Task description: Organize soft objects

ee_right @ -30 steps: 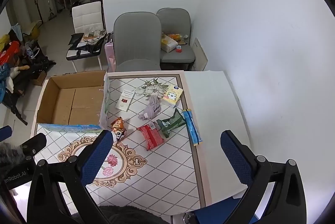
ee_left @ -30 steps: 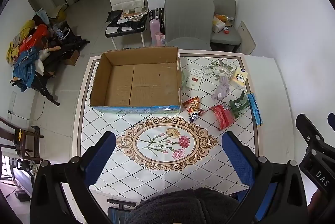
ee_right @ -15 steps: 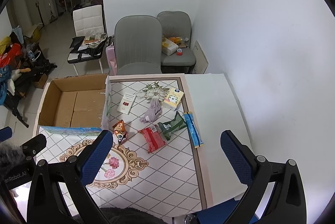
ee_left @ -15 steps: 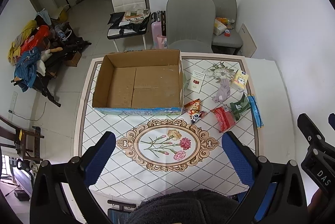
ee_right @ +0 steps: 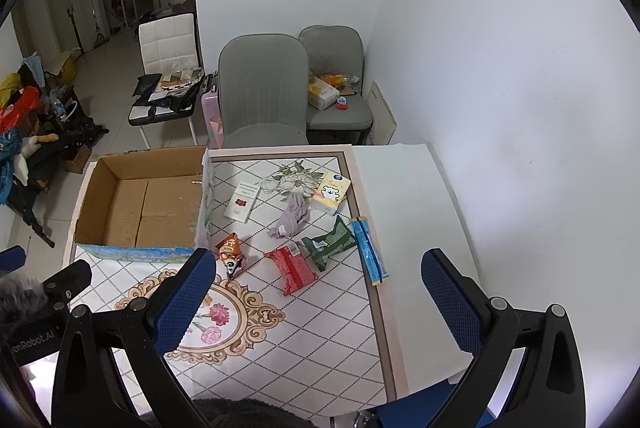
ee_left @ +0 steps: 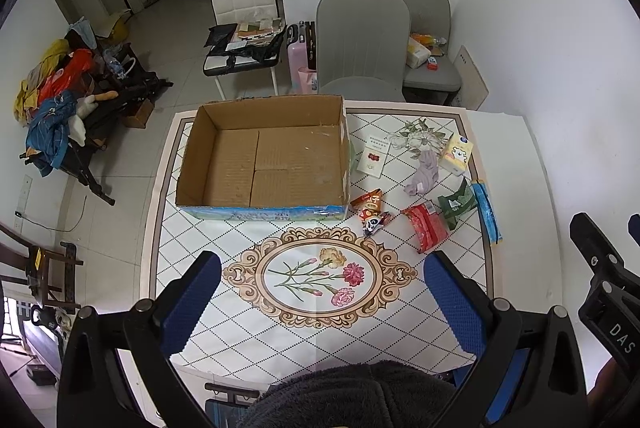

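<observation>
An open, empty cardboard box (ee_left: 272,160) (ee_right: 148,204) stands on the patterned tablecloth. To its right lie a grey-purple sock (ee_left: 422,178) (ee_right: 292,218), a red packet (ee_left: 426,226) (ee_right: 292,268), a green packet (ee_left: 456,204) (ee_right: 330,244), an orange snack bag (ee_left: 370,210) (ee_right: 230,252), a blue strip pack (ee_left: 486,210) (ee_right: 370,250), a yellow tissue pack (ee_left: 456,154) (ee_right: 332,192) and a white card (ee_left: 374,158) (ee_right: 242,202). My left gripper (ee_left: 322,298) is open and empty, high above the table's near side. My right gripper (ee_right: 320,298) is open and empty, above the table's right side.
Two grey chairs (ee_left: 362,40) stand behind the table, one holding small items. A white chair (ee_left: 244,12) with clutter and a pink suitcase (ee_left: 300,58) stand beyond. A pile of clothes (ee_left: 56,96) lies at the far left. The white wall (ee_right: 500,68) is close on the right.
Both grippers have risen and pulled back a little, so the table and box look smaller and farther. Nothing on the table has moved. Both stay open.
</observation>
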